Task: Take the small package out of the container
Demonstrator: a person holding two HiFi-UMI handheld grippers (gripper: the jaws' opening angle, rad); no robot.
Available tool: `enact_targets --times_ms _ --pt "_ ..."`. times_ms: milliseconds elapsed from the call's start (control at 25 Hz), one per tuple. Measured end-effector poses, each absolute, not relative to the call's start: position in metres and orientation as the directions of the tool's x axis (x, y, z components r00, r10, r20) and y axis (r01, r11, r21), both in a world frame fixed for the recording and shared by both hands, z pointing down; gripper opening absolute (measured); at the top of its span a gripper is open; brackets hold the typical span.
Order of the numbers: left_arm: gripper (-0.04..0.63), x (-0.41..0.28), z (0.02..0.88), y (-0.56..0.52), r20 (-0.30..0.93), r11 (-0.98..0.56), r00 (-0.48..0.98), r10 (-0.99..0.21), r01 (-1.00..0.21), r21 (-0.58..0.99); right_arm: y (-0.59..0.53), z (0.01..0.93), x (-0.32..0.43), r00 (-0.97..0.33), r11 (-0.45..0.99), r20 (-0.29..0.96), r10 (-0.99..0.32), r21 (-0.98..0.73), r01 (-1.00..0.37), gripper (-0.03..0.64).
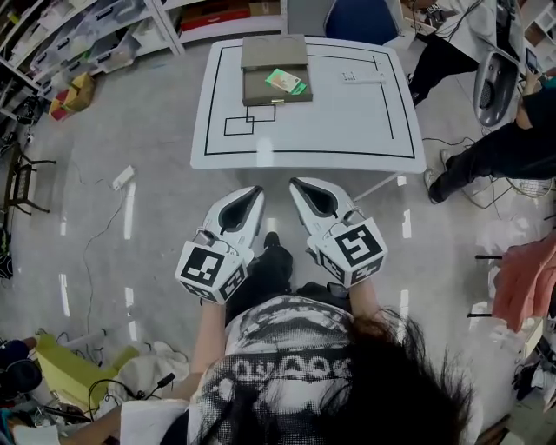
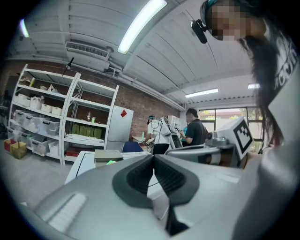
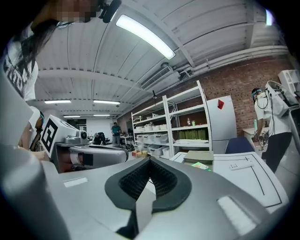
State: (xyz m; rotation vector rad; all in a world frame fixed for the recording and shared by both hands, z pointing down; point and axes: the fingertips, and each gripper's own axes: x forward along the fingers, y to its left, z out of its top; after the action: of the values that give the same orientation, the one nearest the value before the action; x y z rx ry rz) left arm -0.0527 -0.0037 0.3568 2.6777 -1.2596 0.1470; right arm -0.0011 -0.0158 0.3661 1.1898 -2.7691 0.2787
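A flat grey-brown container (image 1: pixel 274 74) lies open at the far side of the white table (image 1: pixel 347 122). A small green package (image 1: pixel 285 82) rests in its lower tray. Both grippers hang in front of my body, well short of the table's near edge. The left gripper (image 1: pixel 257 191) is shut and holds nothing. The right gripper (image 1: pixel 295 184) is also shut and empty. In the left gripper view the container (image 2: pixel 108 155) and the package (image 2: pixel 110 162) show far beyond the closed left gripper (image 2: pixel 153 156). The right gripper view shows the container (image 3: pixel 198 157) and the package (image 3: pixel 200 165) past the right gripper (image 3: pixel 149 161).
A small white object (image 1: pixel 362 77) lies on the table right of the container. Black tape lines mark the tabletop. A blue chair (image 1: pixel 360 17) stands behind the table. People (image 1: pixel 486 148) are at the right, shelves (image 1: pixel 78 35) at the upper left, and cables lie on the floor.
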Motion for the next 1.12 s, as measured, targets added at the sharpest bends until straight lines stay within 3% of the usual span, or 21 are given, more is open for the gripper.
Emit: enact_targets --times_ms 560,1120 --pt "0.000 -0.094 0.373 -0.124 0.174 -0.693 0.711 -0.682 -0.703 0.158 -0.129 0.380 -0.048 -0.628 0.623 0.237 -0.741 -0.107 -0.775 -0.003" --pt "0.000 -0.107 0.382 -0.150 0.180 -0.714 0.735 -0.654 -0.678 0.175 -0.151 0.390 -0.051 -0.579 0.577 0.275 -0.768 -0.095 -0.811 -0.003"
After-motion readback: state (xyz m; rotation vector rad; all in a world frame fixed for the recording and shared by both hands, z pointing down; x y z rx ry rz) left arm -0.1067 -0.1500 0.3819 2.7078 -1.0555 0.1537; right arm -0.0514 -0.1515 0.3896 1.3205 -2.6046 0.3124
